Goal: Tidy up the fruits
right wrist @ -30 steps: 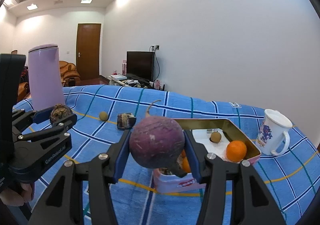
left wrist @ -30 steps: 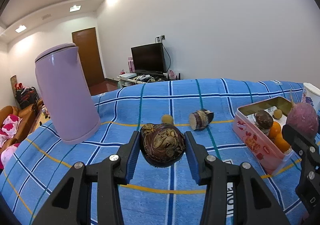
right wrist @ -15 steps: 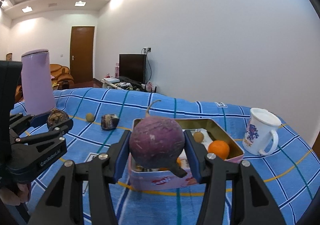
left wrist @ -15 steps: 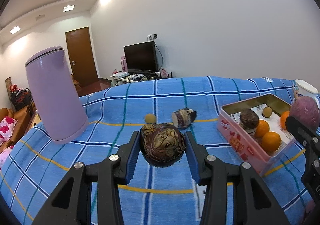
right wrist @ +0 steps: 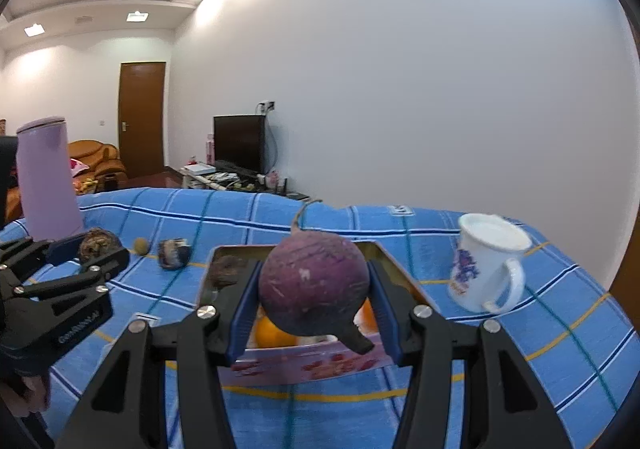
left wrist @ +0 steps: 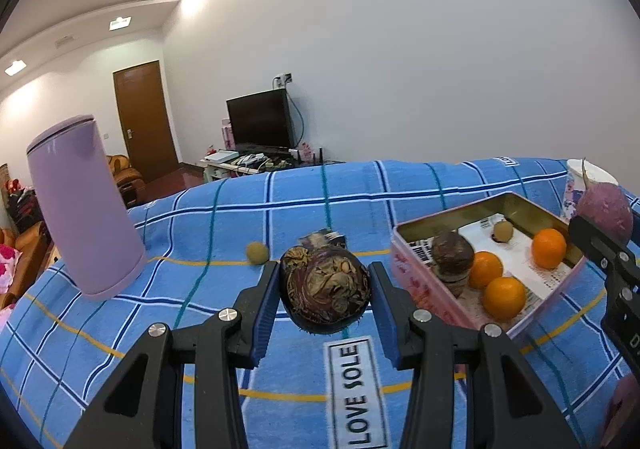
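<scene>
Both produce items ride aloft toward the pink tin (left wrist: 420, 269), right of frame: the left hand-held gripper (left wrist: 323, 291) pinches a dark scaly fruit (left wrist: 324, 285), the right hand-held gripper (right wrist: 316, 301) clamps a purple root (right wrist: 314, 285), over the blue checked surface (left wrist: 200, 217)

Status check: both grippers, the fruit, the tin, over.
Left gripper shut on dark scaly fruit. Right gripper shut on purple root, over pink tin. Tin holds three oranges; nothing blocking.

White walls (left wrist: 400, 49), recessed ceiling lights (left wrist: 120, 22), brown door (left wrist: 145, 121), black TV (left wrist: 261, 122), orange sofa (right wrist: 96, 161).
</scene>
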### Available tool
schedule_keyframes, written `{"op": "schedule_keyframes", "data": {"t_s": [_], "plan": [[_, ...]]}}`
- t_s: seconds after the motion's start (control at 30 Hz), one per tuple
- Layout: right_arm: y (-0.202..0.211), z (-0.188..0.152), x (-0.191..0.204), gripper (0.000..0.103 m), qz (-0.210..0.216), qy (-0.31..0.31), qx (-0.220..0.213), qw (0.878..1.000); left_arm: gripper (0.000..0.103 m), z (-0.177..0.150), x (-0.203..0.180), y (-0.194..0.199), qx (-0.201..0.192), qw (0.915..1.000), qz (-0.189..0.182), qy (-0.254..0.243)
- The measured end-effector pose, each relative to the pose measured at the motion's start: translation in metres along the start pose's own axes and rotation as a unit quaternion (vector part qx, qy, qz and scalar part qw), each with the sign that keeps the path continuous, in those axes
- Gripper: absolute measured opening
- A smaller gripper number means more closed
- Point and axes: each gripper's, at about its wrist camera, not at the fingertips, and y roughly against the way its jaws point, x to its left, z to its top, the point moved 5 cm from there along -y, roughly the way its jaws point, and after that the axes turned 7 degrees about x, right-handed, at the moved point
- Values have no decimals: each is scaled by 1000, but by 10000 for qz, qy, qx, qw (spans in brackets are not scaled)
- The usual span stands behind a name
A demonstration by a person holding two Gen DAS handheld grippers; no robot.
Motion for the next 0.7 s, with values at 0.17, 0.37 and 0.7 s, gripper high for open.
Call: {"op": "schedule_keyframes", "data": {"t_s": [0.17, 0.37, 0.7], "plan": [[-1, 0, -28, 55, -262, -132, 5, 9996, 46, 7, -16, 0, -51, 9998, -137, -138], [-7, 2, -66, 55, -588, -501, 59, 9970, 46, 16, -45, -4, -47, 9989, -396, -236], [-24, 3, -83, 55, -694, -589, 297, 9954, 46, 29, -93, -20, 73, 9962, -792, -360]]}}
